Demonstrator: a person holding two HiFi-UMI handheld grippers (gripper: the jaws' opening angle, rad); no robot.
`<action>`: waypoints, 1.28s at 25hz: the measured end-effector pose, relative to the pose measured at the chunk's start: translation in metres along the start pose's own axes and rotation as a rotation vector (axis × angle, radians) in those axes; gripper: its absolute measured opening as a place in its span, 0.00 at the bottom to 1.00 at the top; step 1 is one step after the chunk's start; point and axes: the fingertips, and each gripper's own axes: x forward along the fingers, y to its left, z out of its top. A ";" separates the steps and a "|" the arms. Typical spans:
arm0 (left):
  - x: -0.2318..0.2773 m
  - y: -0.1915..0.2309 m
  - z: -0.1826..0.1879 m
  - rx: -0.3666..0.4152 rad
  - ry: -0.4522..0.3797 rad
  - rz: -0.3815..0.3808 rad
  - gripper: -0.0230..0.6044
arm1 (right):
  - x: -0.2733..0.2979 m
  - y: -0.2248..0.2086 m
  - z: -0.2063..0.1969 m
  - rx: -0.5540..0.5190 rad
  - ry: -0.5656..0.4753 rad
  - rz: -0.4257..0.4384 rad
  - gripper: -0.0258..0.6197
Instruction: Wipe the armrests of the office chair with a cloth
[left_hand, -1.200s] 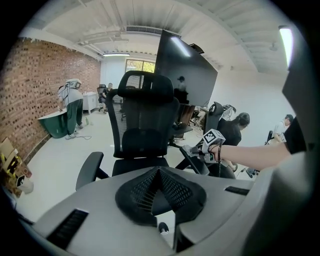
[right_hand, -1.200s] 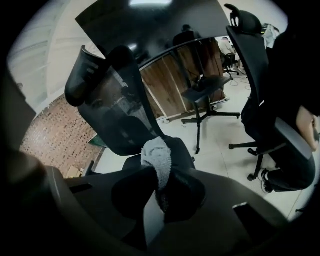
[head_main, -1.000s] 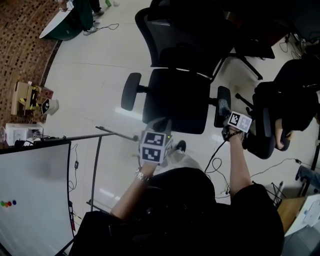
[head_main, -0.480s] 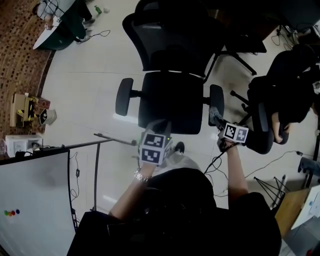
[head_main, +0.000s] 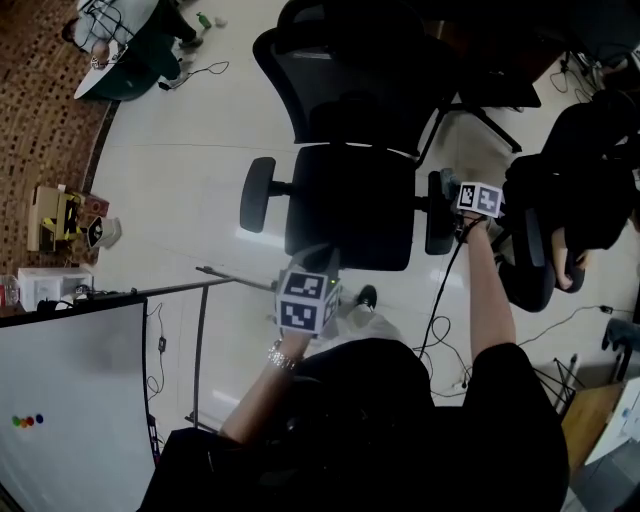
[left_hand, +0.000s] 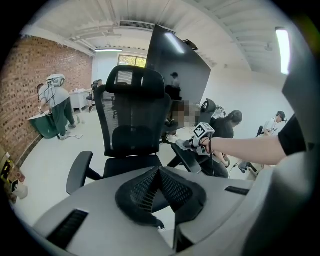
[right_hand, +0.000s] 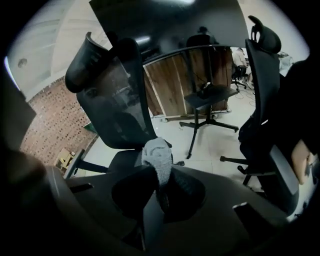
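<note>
Right gripper view, tongs (right_hand: 159, 189) pinching cloth (right_hand: 157, 152) (fuzzy)

We record that the right gripper (head_main: 452, 192) has travelled along the black padded right armrest (head_main: 439, 230) of the black mesh-backed office chair (head_main: 350, 205), carrying the grey fleecy cloth (right_hand: 158, 152) in its jaws. One second ago it sat at the armrest's front end; half a second ago it lay just off that end, toward the person; it now lies beside the rear half. The person's right forearm (head_main: 487, 290) has stretched further forward.
</note>
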 end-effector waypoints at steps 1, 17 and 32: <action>0.001 0.001 0.000 -0.004 0.001 -0.003 0.03 | -0.002 -0.001 -0.008 -0.006 -0.001 -0.008 0.10; 0.042 -0.010 0.030 -0.003 -0.013 -0.071 0.03 | -0.070 0.066 -0.173 -0.050 0.106 0.077 0.10; 0.019 0.003 0.016 -0.028 -0.007 -0.045 0.03 | -0.005 -0.002 0.002 -0.031 0.043 -0.066 0.10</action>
